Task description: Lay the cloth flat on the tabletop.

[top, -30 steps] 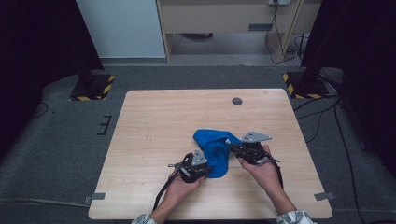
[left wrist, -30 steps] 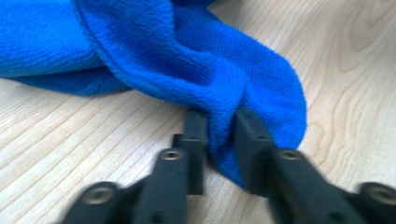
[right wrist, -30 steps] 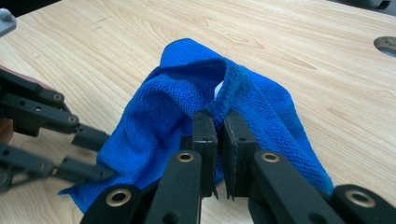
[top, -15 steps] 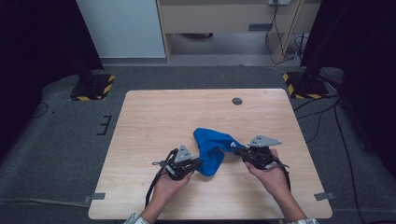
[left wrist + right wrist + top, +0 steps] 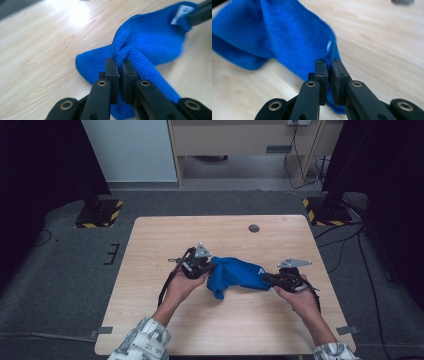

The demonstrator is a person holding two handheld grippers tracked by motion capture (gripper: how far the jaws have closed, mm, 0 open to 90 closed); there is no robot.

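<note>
Light wood table [image 5: 150, 320], grey carpet [image 5: 60, 285]; both grippers' fingers [image 5: 117, 67] clamp blue cloth [image 5: 235, 272].

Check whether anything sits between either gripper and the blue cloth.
Nothing visible does. The left gripper is shut on a fold of the blue cloth, and the right gripper is shut on its opposite edge. The cloth hangs stretched between them above the table.

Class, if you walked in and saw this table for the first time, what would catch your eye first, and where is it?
The bright blue cloth stands out at once, stretched across the middle of the pale wooden table. The left gripper pinches one end and the right gripper the other. Far behind, a small dark round spot marks the tabletop.
</note>
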